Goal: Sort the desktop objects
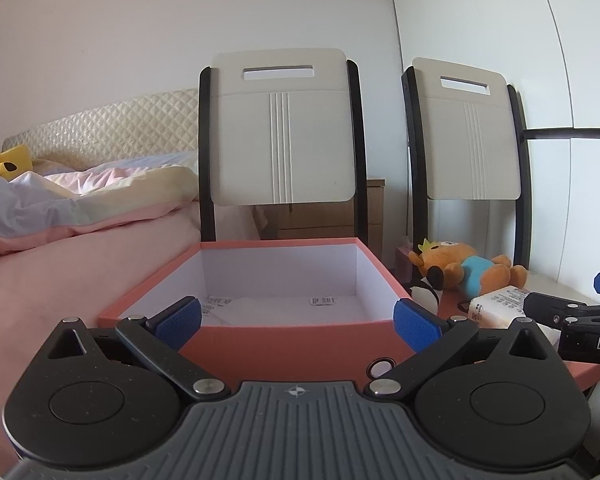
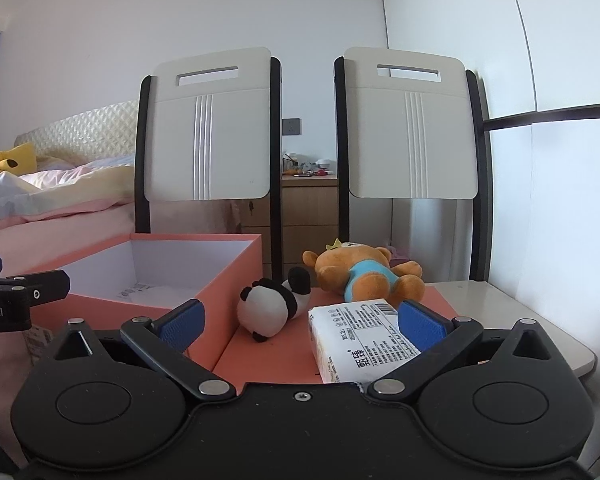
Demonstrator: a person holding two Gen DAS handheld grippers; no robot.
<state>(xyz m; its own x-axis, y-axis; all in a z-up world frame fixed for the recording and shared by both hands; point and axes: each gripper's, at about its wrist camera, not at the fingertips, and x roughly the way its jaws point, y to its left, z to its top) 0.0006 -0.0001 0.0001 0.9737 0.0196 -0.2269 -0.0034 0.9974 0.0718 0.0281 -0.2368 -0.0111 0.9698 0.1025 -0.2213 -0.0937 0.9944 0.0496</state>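
An open salmon-orange box [image 1: 284, 344] with a white inside stands right in front of my left gripper [image 1: 298, 322], which is open and holds nothing. Some paper labels lie on the box floor. In the right wrist view the same box [image 2: 236, 276] is at the left. To its right, on a flat orange sheet [image 2: 272, 356], lie a panda plush [image 2: 268, 308], an orange bear plush [image 2: 364, 272] in a blue shirt, and a white tissue pack [image 2: 352, 336]. My right gripper [image 2: 300, 322] is open, with the tissue pack low between its fingers, close to the right pad.
Two white chair backs [image 2: 208, 132] [image 2: 412, 128] stand behind the table. A bed with pink bedding [image 1: 60, 216] lies to the left, with a yellow plush [image 1: 8, 162] on it. The pale tabletop [image 2: 540, 320] ends at the right. A wooden dresser [image 2: 308, 208] stands behind.
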